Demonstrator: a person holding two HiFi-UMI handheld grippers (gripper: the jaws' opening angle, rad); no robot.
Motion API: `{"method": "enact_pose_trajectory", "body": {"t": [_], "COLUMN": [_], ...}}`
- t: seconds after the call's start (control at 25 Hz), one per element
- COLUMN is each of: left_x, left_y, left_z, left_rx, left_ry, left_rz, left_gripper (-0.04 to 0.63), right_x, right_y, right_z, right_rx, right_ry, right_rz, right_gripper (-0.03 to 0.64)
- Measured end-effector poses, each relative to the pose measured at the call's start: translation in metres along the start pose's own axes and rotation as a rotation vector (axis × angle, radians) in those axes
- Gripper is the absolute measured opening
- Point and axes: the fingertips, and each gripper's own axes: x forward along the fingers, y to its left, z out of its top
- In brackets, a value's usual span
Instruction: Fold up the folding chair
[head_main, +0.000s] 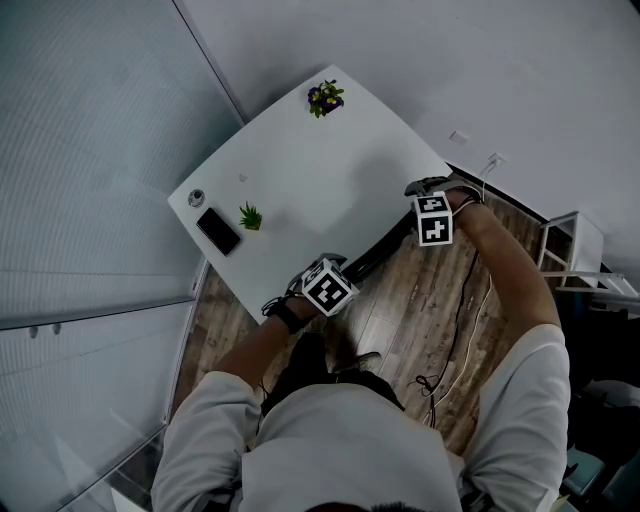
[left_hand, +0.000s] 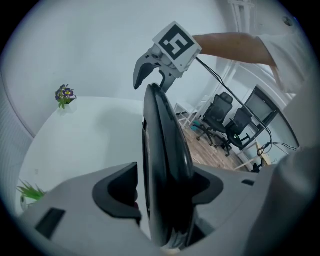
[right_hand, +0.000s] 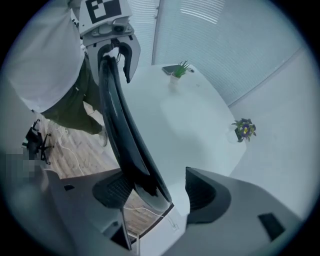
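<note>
**Folded chair at table edge, both grippers slack around it**

Room: pale walls, with a ribbed glass wall (head_main: 80, 150) from 8 to 11 o'clock in the head view. The wood floor (head_main: 420, 300) shows at 4 o'clock, with a white cable (head_main: 470, 330) trailing over it. Office chairs (left_hand: 220, 117) stand in the background of the left gripper view.

White table (head_main: 300, 170): sits centre, running toward 12 o'clock.

Person: white sleeves, both arms stretched forward from 6 o'clock. The right arm reaches further, toward 2 o'clock.

Folding chair (head_main: 385, 245): black, folded flat, on edge along the table's near side between the two grippers.

Left gripper (head_main: 332, 264): tilted downward at the chair's near end. Jaws are apart, the chair's rim between them, with a gap at the left pad.

Right gripper (head_main: 430, 188): points down at the far end. Jaws are wide, the rim lies by one pad and the other is clear of it.

Small items on the table: phone (head_main: 218, 231) at 9 o'clock, green plant (head_main: 250, 216) just beside it, purple flowers (head_main: 325, 98) at 12.
</note>
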Motion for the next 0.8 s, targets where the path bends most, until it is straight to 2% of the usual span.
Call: {"method": "enact_pose_trajectory", "body": {"t": [0.28,0.52,0.8], "left_x": [-0.024,-0.055,-0.088], "left_y": [0.006,0.012,0.008], "left_z": [-0.002,-0.003,-0.012], "left_rx": [-0.019,-0.043,-0.082], "left_ry": [-0.075,-0.153,-0.220], "left_rz": [0.006,0.038,0.096], "left_gripper": [0.350,0.359,0.359], "right_x": [-0.034,-0.065,-0.115], "right_y": [0.003,0.012,0.044], "right_z": [-0.004,-0.020,-0.045], "right_rx": [0.200,0.390,0.635], "right_ry": [-0.121,-0.231,-0.373], "right_rz": [-0.074,-0.185,-0.378], "right_gripper": [0.348,0.348,0.348]}}
